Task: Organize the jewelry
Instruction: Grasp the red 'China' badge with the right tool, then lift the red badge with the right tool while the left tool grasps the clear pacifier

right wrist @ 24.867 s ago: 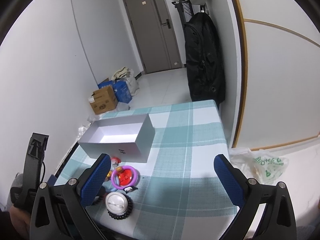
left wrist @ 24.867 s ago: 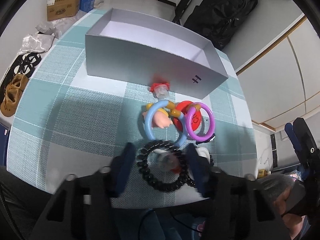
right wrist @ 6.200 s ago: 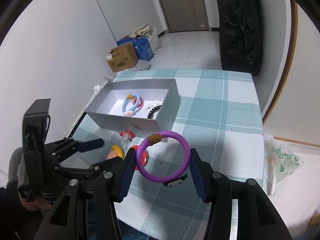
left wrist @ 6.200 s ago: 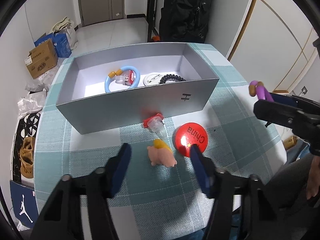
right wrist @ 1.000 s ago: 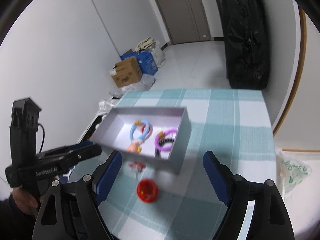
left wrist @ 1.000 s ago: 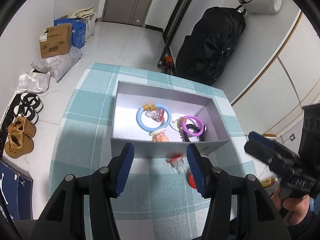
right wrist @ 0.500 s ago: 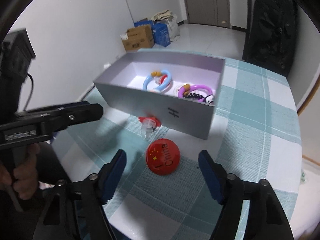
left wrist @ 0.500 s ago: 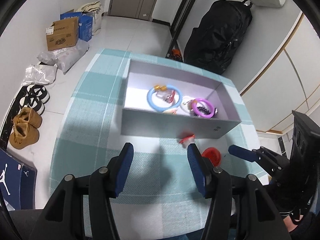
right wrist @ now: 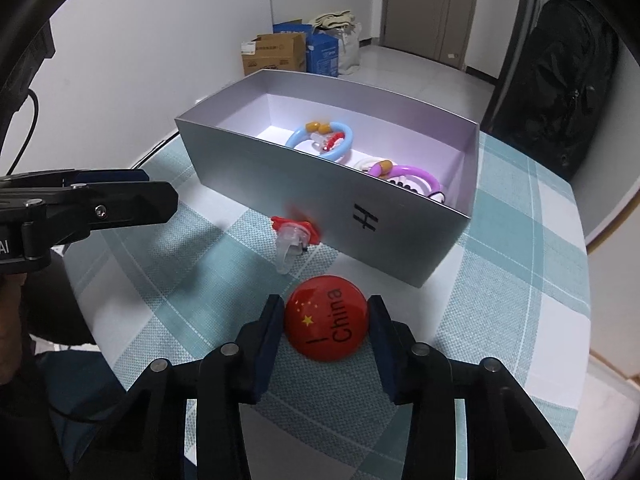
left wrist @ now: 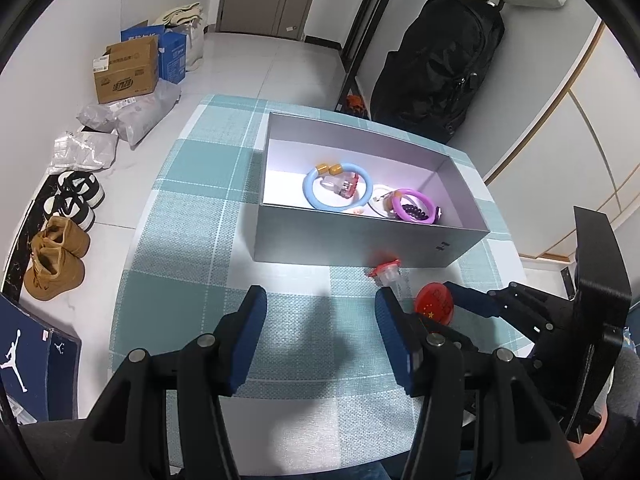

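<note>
A: The right gripper is closing on the red China badge; how should it go?

B: Keep the pads level on the rim so the domed badge doesn't pop out, then lift clear of the grey box wall

A: Where's the badge?

B: Flat on the checked tablecloth, between the narrowing jaws, just short of the box. The left gripper hangs half-open and empty

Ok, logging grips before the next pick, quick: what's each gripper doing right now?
Left gripper: open, holding nothing.
Right gripper: jaws closing around the round red "China" badge on the table; firm grip cannot be told.
</note>
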### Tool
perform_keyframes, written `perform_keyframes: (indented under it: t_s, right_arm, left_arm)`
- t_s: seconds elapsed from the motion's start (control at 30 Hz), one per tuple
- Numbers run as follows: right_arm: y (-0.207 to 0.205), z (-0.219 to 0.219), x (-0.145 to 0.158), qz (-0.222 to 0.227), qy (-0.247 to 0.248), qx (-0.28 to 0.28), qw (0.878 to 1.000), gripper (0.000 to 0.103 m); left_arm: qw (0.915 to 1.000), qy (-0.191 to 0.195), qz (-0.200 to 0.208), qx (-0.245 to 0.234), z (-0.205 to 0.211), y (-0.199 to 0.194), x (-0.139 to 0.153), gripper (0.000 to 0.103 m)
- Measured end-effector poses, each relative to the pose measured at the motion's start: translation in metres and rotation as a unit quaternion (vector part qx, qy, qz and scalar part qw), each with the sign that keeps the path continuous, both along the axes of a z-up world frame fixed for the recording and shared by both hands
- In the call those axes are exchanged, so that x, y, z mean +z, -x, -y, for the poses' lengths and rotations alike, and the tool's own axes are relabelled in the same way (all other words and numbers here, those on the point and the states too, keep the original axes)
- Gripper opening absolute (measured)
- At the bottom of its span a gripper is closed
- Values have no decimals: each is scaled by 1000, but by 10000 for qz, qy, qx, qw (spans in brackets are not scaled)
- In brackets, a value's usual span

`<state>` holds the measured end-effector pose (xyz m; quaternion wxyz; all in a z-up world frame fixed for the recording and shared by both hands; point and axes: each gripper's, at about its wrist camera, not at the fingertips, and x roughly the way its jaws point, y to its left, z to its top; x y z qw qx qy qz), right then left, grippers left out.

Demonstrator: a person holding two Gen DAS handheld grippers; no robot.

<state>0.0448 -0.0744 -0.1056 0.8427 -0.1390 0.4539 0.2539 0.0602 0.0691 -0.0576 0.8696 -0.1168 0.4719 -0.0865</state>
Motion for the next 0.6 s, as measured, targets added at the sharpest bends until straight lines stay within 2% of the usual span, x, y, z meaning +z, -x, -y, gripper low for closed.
perform_keyframes:
  t_s: [0.13, 0.3, 0.6]
  right_arm:
    - [1, 10, 6, -37, -173, -97, 9998, 41]
    - [-5, 30, 24, -104, -671, -354, 9971, 41]
    - [-5, 81, 46, -419, -1729, -991, 9790, 41]
  left_arm:
    - [10000, -67, -10, 0, 1, -1, -1, 51]
    - [9999, -53, -91, -5, 2, -2, -4, 51]
    - [9996, 34, -199, -220, 14, -5, -8, 51]
